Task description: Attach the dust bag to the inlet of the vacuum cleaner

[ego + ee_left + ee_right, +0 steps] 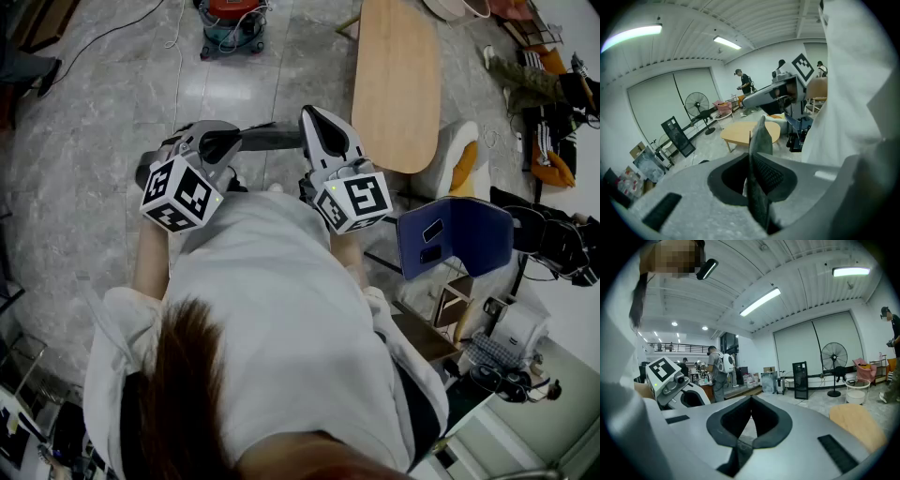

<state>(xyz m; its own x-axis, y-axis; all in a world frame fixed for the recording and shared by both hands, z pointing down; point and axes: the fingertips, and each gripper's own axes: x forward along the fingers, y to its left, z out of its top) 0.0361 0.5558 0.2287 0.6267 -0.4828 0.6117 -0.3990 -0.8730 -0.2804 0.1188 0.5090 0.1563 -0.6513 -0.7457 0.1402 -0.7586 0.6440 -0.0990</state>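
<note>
I look down on a person in a white shirt (281,319) who holds both grippers close to the chest. The left gripper (279,138) lies across to the right, its jaws pressed together with nothing between them (761,121). The right gripper (315,117) points away from the body and is shut and empty (750,400). Each gripper shows in the other's view: the right one (785,93), the left one (670,383). A red and teal canister, seemingly the vacuum cleaner (232,23), stands far off on the floor. No dust bag is in view.
An oval wooden table (398,80) stands ahead on the right, with a white and orange cushion seat (457,155) beside it. A blue chair (457,236) is close on the right. A standing fan (697,104) and several people (744,84) are farther back.
</note>
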